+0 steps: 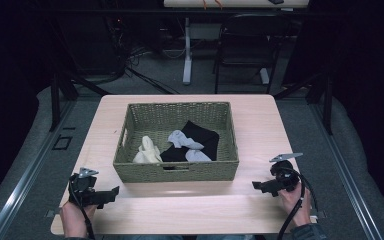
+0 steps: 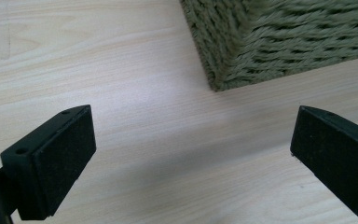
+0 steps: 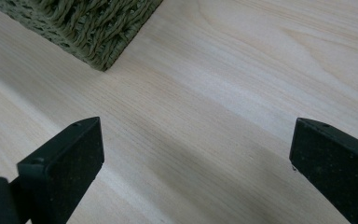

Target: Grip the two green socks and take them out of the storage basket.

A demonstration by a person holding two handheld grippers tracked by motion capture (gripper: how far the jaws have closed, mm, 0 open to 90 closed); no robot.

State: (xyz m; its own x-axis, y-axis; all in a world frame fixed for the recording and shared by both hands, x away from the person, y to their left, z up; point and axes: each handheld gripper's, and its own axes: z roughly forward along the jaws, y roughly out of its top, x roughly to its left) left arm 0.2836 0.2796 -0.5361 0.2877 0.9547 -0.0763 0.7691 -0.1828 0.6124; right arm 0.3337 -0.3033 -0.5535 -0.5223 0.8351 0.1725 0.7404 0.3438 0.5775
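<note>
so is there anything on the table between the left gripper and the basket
No: bare wood lies between the left gripper and the near corner of the basket, as the left gripper view shows. Its jaws stand wide apart.

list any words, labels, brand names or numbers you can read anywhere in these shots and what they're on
None: no text can be read in any view.
The woven basket, the socks in it, the wooden table, the left gripper and the right gripper all show plain surfaces, with no label or number.
</note>
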